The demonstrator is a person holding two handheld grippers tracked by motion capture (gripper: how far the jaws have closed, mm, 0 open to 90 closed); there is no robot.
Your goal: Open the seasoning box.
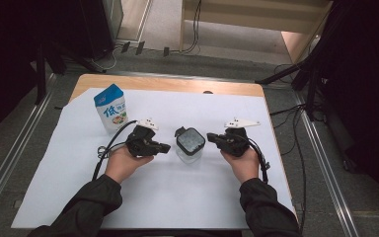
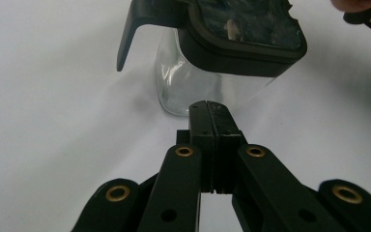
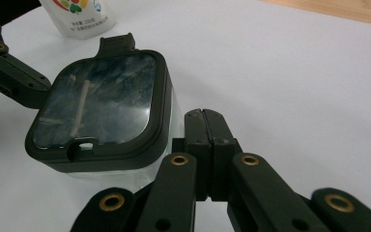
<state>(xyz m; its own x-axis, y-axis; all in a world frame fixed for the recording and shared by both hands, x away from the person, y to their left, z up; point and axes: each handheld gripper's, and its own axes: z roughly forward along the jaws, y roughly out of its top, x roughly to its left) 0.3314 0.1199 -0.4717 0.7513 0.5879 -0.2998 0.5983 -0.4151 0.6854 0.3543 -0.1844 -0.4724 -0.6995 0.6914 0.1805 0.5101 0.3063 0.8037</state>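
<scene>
Jar: a clear glass jar (image 1: 189, 150) stands upright near the middle of the white sheet (image 1: 177, 197) that covers the counter (image 1: 168, 84), between the two grippers.
Lid: a dark, square lid (image 1: 191, 139) with rounded corners sits on top of the jar; its glossy panel reflects the room, and a tab sticks out from its far edge in the right gripper view.
Left gripper: the left gripper (image 1: 164, 147) is held in the person's left hand (image 1: 123, 163), just left of the jar and pointing toward it.
Left fingers: in the left gripper view the two black fingers (image 2: 211, 116) are pressed flat together with nothing between them; their tips sit just in front of the jar's lower glass wall, and I cannot tell whether they touch it.
Right gripper: the right gripper (image 1: 211, 137) is held in the person's right hand (image 1: 244, 163), just right of the jar and pointing toward it.
Right fingers: in the right gripper view the fingers (image 3: 205, 121) are also closed on each other and hold nothing; they lie close beside the lid's edge.
Carton: a blue-and-white carton (image 1: 111, 107) stands upright at the far left of the sheet, behind the left gripper and well apart from the jar.
Cables: a black cable trails from each gripper toward the person.
</scene>
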